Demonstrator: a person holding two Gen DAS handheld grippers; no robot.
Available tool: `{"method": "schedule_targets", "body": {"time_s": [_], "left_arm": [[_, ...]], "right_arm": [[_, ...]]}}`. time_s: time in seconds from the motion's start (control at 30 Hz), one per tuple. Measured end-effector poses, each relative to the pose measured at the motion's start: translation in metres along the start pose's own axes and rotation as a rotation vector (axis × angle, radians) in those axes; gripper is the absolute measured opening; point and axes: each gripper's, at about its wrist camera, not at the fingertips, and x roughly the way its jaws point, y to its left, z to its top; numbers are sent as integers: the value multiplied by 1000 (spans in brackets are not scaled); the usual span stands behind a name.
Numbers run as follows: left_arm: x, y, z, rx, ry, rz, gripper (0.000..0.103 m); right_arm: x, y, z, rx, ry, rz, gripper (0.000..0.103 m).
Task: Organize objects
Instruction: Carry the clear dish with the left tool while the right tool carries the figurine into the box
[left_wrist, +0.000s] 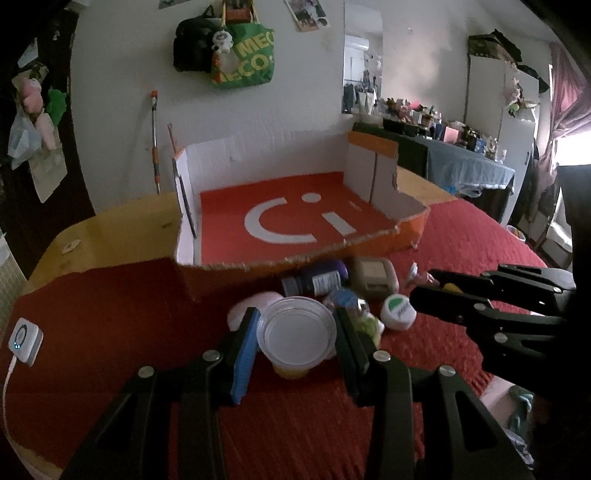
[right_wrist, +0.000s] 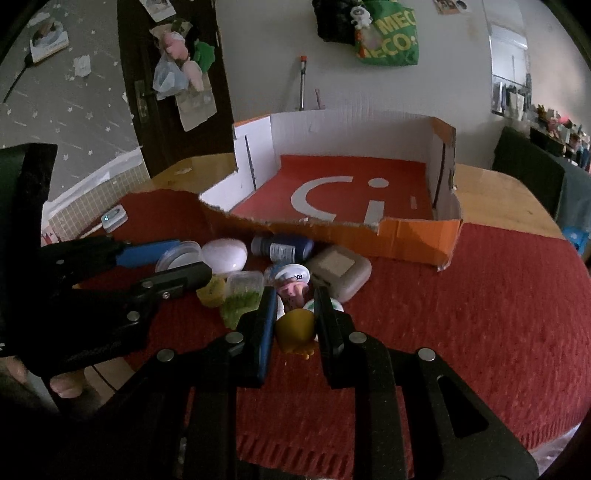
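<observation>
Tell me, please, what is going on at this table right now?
A person is sorting small items toward the empty orange box. The left tool is closed around a clear lidded cup, and the right tool grips a yellow toy. The other items lie in front of the box.

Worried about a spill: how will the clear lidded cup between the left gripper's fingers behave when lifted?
The clear lidded cup looks thin-walled, so the left gripper may flex it. Its smooth plastic could slip. The yellow contents sit low, so it is probably light; a hard squeeze might pop the lid.
</observation>
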Motion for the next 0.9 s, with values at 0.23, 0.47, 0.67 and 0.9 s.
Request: {"method": "schedule_targets", "body": {"time_s": [0.23, 0.47, 0.67, 0.9], "left_arm": [[5, 1, 14, 10, -14, 13, 42], [16, 7, 27, -7, -7, -6, 42], [23, 13, 48, -8, -21, -12, 42], [39, 14, 67, -8, -8, -27, 42]], "right_arm": [[5, 0, 19, -29, -8, -4, 20], [12, -8, 33, -19, -16, -2, 20], [19, -16, 45, -7, -17, 4, 20], [30, -26, 63, 0, -17, 18, 20]]}}
